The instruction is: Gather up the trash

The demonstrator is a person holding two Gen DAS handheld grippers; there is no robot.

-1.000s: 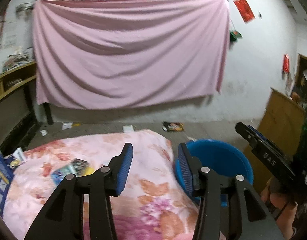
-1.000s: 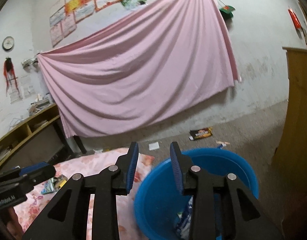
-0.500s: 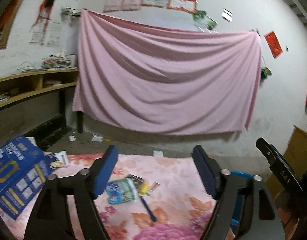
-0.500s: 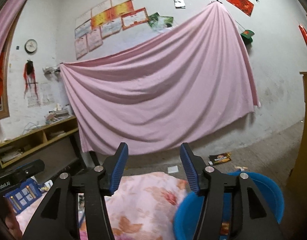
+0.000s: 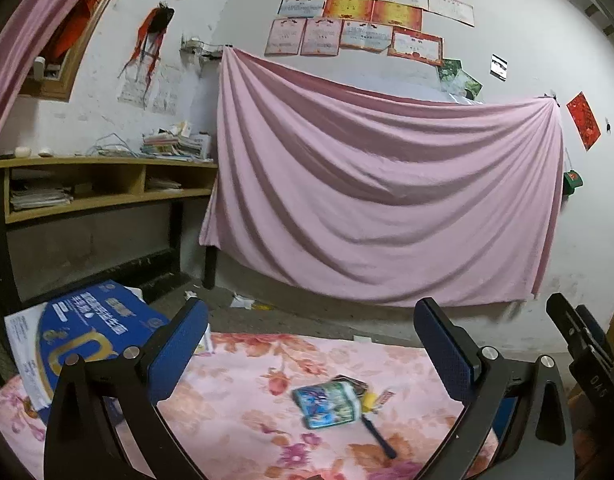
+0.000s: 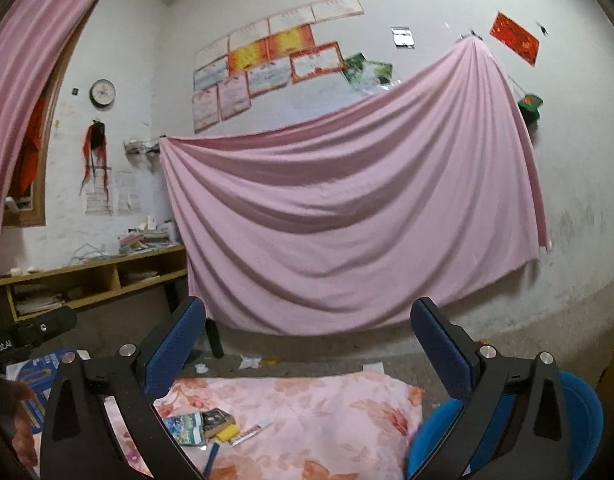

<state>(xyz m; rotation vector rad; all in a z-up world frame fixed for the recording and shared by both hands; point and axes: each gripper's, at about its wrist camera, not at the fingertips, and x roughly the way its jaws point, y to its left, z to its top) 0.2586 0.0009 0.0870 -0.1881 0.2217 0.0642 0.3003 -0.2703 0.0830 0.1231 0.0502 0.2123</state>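
Observation:
A small pile of trash lies on the pink floral cloth [image 5: 243,408]: a blue-green snack packet [image 5: 327,402], a dark wrapper, a yellow piece [image 5: 369,401] and a dark blue stick [image 5: 379,438]. The same pile [image 6: 199,426] shows in the right wrist view. A blue basin [image 6: 583,412] stands at the cloth's right end. My left gripper [image 5: 307,344] is open wide and empty, held above the cloth. My right gripper [image 6: 307,340] is open wide and empty, held high between cloth and basin.
A blue carton [image 5: 87,344] sits at the cloth's left end. A pink sheet [image 5: 387,200] hangs on the far wall, a wooden shelf [image 5: 99,196] stands at left. Paper scraps [image 6: 249,360] lie on the floor behind the cloth.
Both grippers have opened much wider and tilted upward. The left view swung left from the basin to the trash pile and carton. The right view lifted away from the basin.

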